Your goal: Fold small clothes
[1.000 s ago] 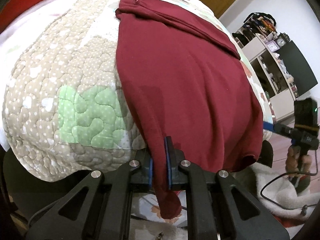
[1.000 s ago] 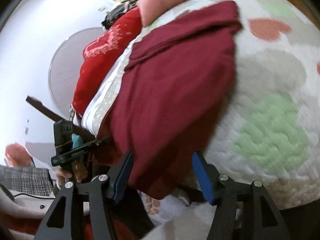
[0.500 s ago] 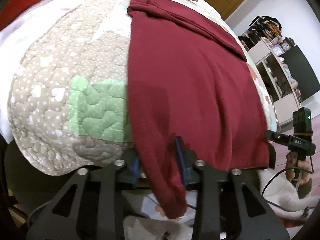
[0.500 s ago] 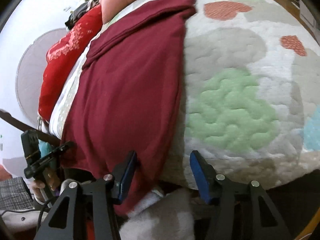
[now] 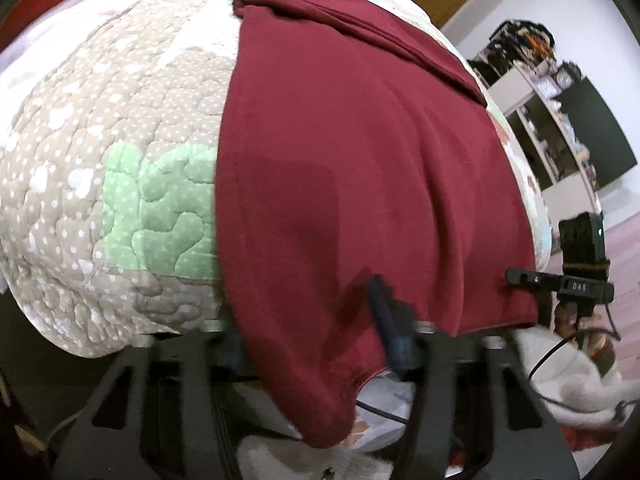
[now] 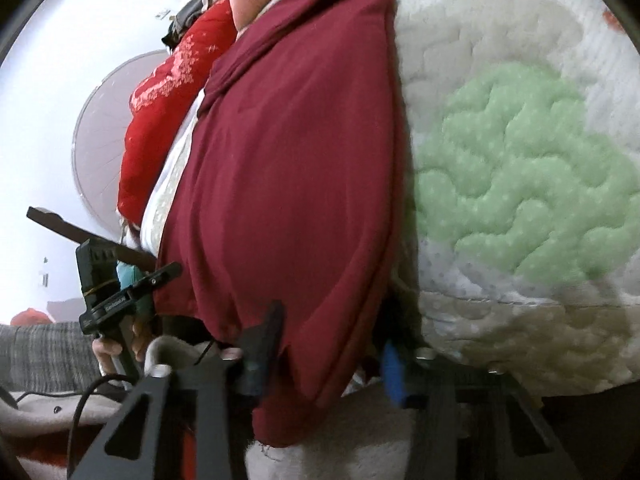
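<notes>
The maroon garment (image 5: 360,160) looks soft, light and limp, best taken at its near hem corners. Both jaws are closing there, left gripper (image 5: 308,344) and right gripper (image 6: 328,344), with cloth between them but not yet pinched.

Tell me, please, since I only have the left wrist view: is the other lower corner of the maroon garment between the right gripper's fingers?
Observer: Yes. In the right wrist view a corner of the maroon garment hangs between the fingers of the right gripper, whose jaws are closing.
Operator: Thanks. What is the red thing beyond the garment's edge on my side?
Observer: It is a red cloth with a white speckled pattern. It lies apart from the garment, with a white strip of bedding between them.
</notes>
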Available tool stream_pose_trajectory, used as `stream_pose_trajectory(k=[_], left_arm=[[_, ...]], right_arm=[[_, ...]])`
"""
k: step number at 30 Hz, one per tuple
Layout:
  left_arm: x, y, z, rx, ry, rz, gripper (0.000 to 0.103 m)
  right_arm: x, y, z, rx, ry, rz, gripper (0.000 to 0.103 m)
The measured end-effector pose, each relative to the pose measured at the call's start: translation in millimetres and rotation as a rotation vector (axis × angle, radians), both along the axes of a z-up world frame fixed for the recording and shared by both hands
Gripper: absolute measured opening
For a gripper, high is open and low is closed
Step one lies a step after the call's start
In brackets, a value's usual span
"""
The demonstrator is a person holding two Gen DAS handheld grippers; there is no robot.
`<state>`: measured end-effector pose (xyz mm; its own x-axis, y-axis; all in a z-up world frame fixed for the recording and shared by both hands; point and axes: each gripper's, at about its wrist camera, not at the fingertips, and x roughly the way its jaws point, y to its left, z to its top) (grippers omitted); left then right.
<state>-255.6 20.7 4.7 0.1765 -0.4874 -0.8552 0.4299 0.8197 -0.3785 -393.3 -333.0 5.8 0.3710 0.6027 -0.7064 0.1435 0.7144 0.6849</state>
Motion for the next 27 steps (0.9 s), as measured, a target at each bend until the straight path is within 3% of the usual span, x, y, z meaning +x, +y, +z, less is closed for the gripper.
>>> stream_pose_trajectory(k=[2, 5, 8, 11, 15, 19, 23, 27], left_arm=[[1, 2, 1, -0.012, 0.013, 0.0, 0.013], [9, 11, 12, -0.077, 0.029, 0.049, 0.008], [22, 12, 38, -0.152, -0.02, 0.069, 0.007], [42, 3, 58, -0.177, -0.064, 0.064, 0.007], [85, -13, 83, -0.206, -0.15, 0.081, 0.007], [137, -37, 98, -0.211, -0.227, 0.097, 0.007], [198, -68, 96, -0.181, -0.264, 0.126, 0.007], [256, -84, 77, -0.145, -0.241, 0.198, 0.007]], right_arm=[[0, 2, -3, 0.041, 0.004, 0.023, 0.017], [5, -1, 6, 0.14, -0.036, 0.045, 0.01], [16, -12, 30, 0.236, -0.127, 0.021, 0.01], [31, -29, 60, 0.284, -0.24, -0.016, 0.01], [62, -56, 98, 0.227, -0.379, -0.092, 0.01], [106, -81, 117, 0.161, -0.438, -0.16, 0.01], [162, -106, 117, 0.087, -0.427, -0.206, 0.009], [214, -135, 90, 0.069, -0.34, -0.316, 0.009]])
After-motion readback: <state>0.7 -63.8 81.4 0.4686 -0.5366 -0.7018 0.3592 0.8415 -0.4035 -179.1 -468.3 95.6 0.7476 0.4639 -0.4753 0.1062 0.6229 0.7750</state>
